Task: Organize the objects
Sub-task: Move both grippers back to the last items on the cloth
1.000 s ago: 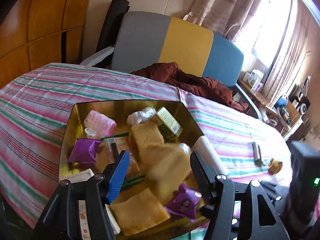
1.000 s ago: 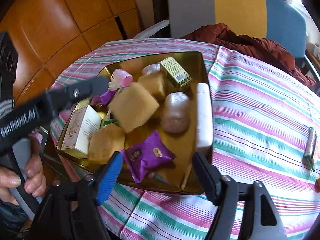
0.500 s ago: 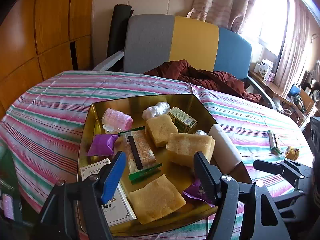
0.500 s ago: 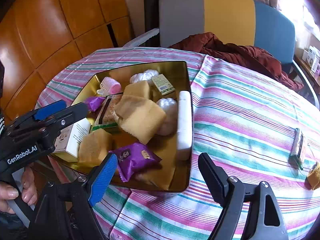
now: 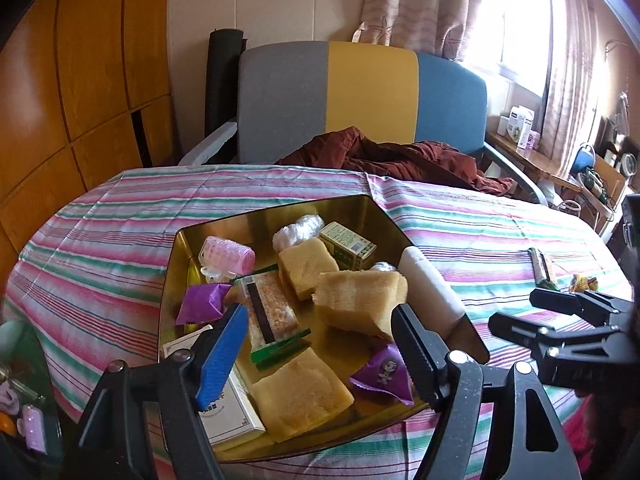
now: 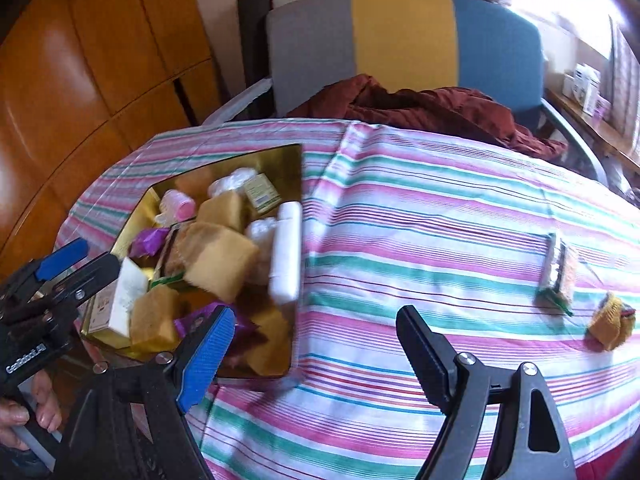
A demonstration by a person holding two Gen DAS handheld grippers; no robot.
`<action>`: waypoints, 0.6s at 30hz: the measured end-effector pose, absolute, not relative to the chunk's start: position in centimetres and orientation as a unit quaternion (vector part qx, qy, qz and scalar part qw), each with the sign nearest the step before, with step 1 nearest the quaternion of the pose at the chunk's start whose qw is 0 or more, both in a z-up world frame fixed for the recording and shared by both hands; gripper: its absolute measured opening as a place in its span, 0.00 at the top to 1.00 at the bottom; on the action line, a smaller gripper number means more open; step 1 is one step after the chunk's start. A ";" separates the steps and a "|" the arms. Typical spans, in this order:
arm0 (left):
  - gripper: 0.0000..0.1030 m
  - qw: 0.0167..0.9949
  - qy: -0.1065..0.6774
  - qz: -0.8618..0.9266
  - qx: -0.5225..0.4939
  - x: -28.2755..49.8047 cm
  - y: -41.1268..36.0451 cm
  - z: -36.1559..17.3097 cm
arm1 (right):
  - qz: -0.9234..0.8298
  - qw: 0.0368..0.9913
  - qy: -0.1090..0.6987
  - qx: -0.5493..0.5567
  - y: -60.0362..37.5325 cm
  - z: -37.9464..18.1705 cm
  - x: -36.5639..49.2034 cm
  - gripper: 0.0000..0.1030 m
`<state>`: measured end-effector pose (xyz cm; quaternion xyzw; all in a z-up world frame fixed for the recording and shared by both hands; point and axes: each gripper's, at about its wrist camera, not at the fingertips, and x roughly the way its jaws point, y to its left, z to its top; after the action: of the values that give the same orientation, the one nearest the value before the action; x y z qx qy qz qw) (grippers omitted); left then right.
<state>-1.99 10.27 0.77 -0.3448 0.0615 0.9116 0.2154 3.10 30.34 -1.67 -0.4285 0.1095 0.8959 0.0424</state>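
A gold tray (image 5: 171, 280) (image 6: 289, 156) on the striped tablecloth holds yellow sponges (image 5: 360, 300), a pink hair roller (image 5: 226, 256), purple sachets (image 5: 204, 300), a white tube (image 5: 432, 286), a green box (image 5: 348, 244), a white box (image 5: 230, 410) and a cracker packet (image 5: 268, 304). My left gripper (image 5: 318, 316) (image 6: 96, 254) hovers over the tray's near side, its jaws opening, nothing between them. My right gripper (image 6: 314, 316) (image 5: 516, 312) stands open over bare cloth right of the tray. Another cracker packet (image 6: 558, 268) and a small yellow item (image 6: 610, 320) lie on the cloth at the right.
A grey, yellow and blue chair (image 5: 360, 92) with a maroon cloth (image 5: 392, 156) stands behind the table. Wooden panels (image 5: 60, 80) line the left wall. A hand (image 6: 24, 416) holds the left gripper. The table's rounded edge runs close at the left and front.
The left gripper let go of a yellow sponge, which now lies in the tray, and drew back. The right gripper swung right, from over the tray to the cloth.
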 end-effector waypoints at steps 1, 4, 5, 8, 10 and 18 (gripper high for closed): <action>0.27 0.218 0.063 0.911 -0.343 -1.9 10.4 0.9 | 0.896 0.047 0.112 -0.427 30.7 -1.6 3.3 0.18; 0.27 0.224 0.068 0.911 -0.340 -1.6 10.9 1.1 | 0.894 0.068 0.122 -0.425 32.2 -1.5 3.9 0.18; 0.27 0.226 0.070 0.910 -0.339 -1.5 11.0 1.2 | 0.894 0.073 0.125 -0.425 32.8 -1.6 4.1 0.18; 0.27 0.235 0.077 0.909 -0.336 -1.2 11.8 1.4 | 0.891 0.094 0.133 -0.425 34.7 -1.6 4.7 0.18; 0.26 0.243 0.082 0.907 -0.334 -1.0 12.4 1.5 | 0.888 0.109 0.136 -0.426 35.8 -1.7 5.1 0.18; 0.26 0.273 0.104 0.898 -0.328 -0.3 15.2 1.8 | 0.872 0.170 0.175 -0.425 41.5 -1.9 7.3 0.18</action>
<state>-0.27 15.21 1.82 -0.3276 0.1043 0.8984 0.2734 7.31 41.53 -1.91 -0.4249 0.1752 0.8716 0.1702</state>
